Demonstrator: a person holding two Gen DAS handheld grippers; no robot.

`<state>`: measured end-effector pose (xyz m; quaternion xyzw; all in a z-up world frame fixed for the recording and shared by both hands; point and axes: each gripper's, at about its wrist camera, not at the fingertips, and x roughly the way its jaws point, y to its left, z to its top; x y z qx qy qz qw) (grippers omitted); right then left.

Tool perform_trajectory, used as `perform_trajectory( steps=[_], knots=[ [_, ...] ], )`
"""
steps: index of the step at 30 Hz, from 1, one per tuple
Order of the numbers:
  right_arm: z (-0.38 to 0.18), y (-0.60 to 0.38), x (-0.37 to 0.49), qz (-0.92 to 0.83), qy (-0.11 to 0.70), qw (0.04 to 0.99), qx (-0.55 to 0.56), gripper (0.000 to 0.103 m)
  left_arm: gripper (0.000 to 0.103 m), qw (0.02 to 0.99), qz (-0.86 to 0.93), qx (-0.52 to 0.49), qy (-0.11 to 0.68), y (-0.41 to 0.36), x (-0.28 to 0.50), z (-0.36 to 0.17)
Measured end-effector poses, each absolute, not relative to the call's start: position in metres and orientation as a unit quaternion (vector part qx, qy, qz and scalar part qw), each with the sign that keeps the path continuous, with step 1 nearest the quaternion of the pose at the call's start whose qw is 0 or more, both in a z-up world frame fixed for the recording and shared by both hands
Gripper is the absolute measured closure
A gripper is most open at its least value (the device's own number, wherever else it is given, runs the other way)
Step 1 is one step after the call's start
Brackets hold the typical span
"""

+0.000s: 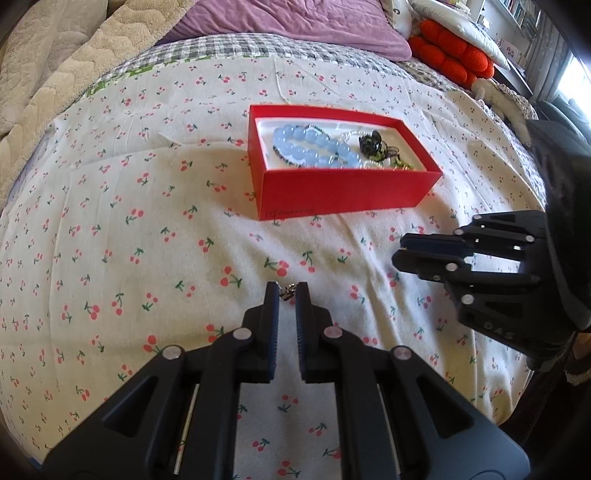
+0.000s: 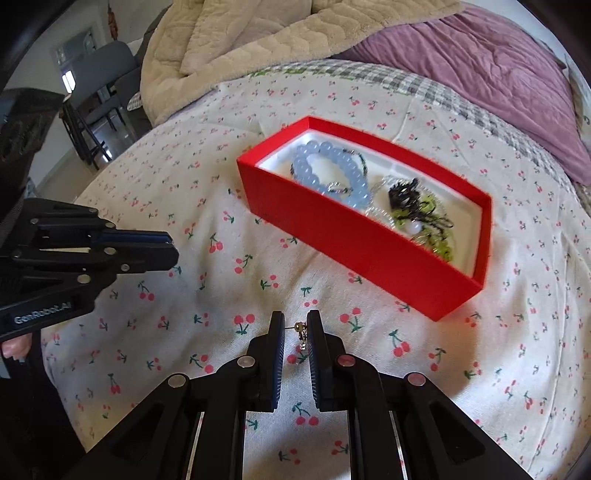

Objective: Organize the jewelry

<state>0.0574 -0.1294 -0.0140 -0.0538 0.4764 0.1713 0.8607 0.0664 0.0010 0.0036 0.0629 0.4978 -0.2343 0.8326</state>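
A red box [image 1: 332, 192] [image 2: 354, 240] sits on the cherry-print bedsheet. It holds a blue bead bracelet [image 1: 314, 147] [image 2: 332, 170], a dark charm [image 1: 373, 142] [image 2: 402, 195] and green-and-clear beads [image 2: 424, 225]. My left gripper [image 1: 287, 291] is nearly shut, with a small metal earring [image 1: 288, 292] between its fingertips, in front of the box. My right gripper [image 2: 296, 325] is nearly shut, with a small gold earring [image 2: 301, 332] between its tips, in front of the box. Each gripper shows in the other's view [image 1: 402, 254] [image 2: 166, 247].
A purple pillow [image 1: 295, 22] [image 2: 480, 62] and beige quilt [image 1: 48, 74] [image 2: 240, 33] lie at the bed's far end. Orange cushions [image 1: 450, 55] are at the far right. A chair [image 2: 96, 92] stands beyond the bed's left edge.
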Motion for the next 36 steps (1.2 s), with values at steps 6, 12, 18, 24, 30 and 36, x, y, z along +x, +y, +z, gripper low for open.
perform_trajectory(
  steps=[6,12,18,24,30,36],
  knots=[
    [0.01,-0.146,0.059,0.156,0.454,0.877,-0.022,0.091,0.093,0.839,-0.236,0.053,0.487,-0.01,0.076,0.014],
    [0.026,-0.167,0.068,0.136,0.438,0.889,0.012,0.091,0.093,0.843,-0.248,0.05,0.474,-0.031,0.09,0.023],
    [0.035,-0.187,0.083,0.116,0.429,0.895,0.044,0.091,0.093,0.85,-0.257,0.038,0.459,-0.05,0.109,0.031],
    [0.034,-0.202,0.099,0.104,0.426,0.896,0.072,0.091,0.093,0.853,-0.258,0.023,0.453,-0.063,0.131,0.028],
    [0.027,-0.21,0.114,0.104,0.429,0.892,0.091,0.09,0.093,0.855,-0.25,0.016,0.454,-0.067,0.148,0.02],
    [0.02,-0.216,0.122,0.105,0.447,0.88,0.122,0.087,0.072,0.858,-0.235,0.008,0.456,-0.064,0.155,0.016]
  ],
)
